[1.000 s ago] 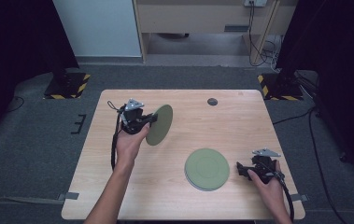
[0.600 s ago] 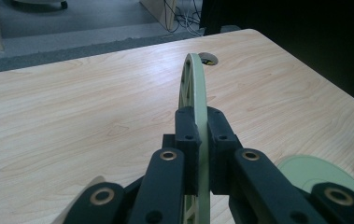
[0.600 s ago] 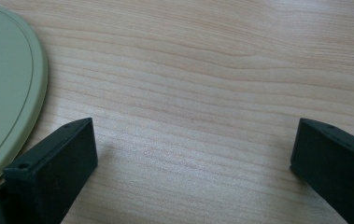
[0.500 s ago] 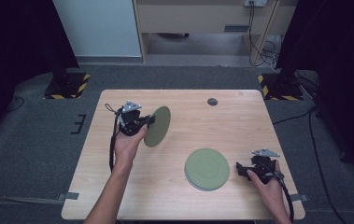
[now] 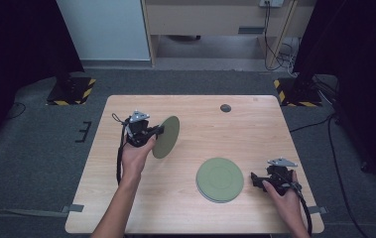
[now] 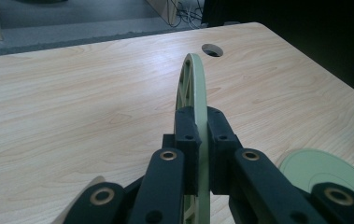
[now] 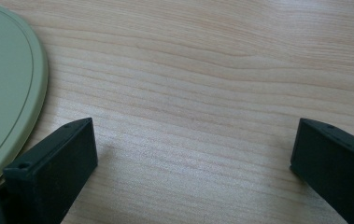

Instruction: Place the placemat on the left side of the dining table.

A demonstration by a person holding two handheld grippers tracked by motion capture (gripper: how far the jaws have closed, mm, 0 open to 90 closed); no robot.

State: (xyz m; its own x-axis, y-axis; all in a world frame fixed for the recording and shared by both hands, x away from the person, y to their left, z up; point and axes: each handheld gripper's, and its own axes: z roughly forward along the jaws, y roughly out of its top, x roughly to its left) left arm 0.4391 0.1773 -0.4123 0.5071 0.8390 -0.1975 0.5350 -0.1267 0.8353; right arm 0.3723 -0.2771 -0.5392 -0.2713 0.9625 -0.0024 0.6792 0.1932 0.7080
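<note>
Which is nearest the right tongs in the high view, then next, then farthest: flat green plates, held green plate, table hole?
1. Flat green plates, just left of the right tongs.
2. Table hole, at the far edge.
3. Held green plate, far left, in the left tongs.

Your left gripper (image 6: 201, 140) has its two black jaws clamped on the rim of a pale green plate (image 6: 194, 81), which stands on edge and runs straight away from you. Spoke-like ribs show on the plate's left face. Beyond it, the wooden table (image 6: 81, 88) has a round hole (image 6: 212, 49) near its far edge. A second green plate (image 6: 322, 169) lies flat at lower right.
</note>
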